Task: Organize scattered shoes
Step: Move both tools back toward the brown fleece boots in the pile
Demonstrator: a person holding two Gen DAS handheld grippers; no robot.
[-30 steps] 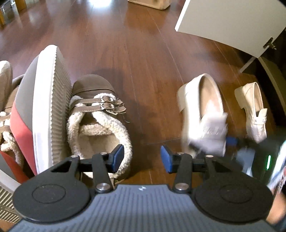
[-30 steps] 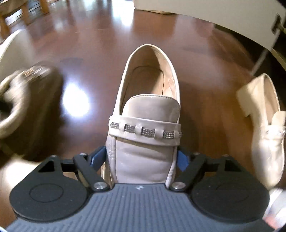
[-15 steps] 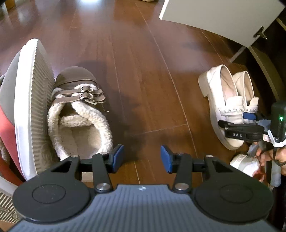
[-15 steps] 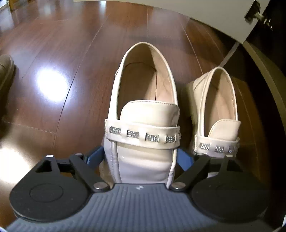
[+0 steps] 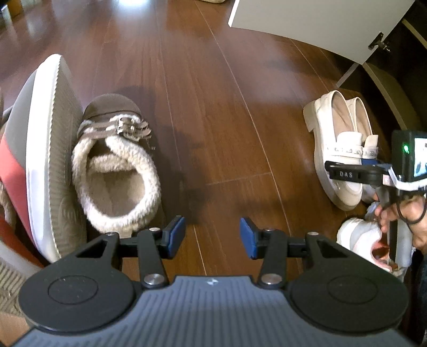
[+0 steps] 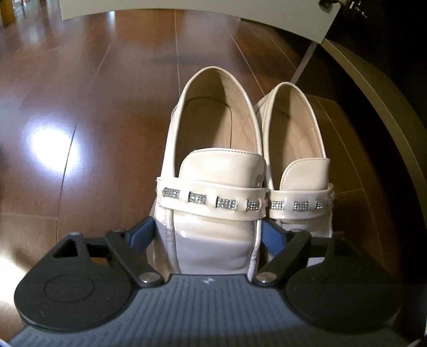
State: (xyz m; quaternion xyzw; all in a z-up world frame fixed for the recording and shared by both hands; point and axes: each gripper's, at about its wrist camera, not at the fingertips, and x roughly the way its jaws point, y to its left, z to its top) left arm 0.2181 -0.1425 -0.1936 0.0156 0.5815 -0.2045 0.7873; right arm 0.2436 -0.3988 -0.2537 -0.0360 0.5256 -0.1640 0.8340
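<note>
With the cream loafer [image 6: 210, 213] set on the floor touching its mate [image 6: 299, 184] to pair them, the right gripper [image 6: 206, 235] opens its fingers around it, while the left gripper [image 5: 212, 236] hangs open and empty.

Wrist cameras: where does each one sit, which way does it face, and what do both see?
Left wrist: sits on the left gripper, angled steeply down at the floor; open, empty jaws, fleece slipper ahead-left, the right gripper and a hand at right.
Right wrist: sits on the right gripper, angled down over the loafers; jaws opening around the nearer loafer's toe.
Shared: both show the paired loafers, floor and white door.
</note>
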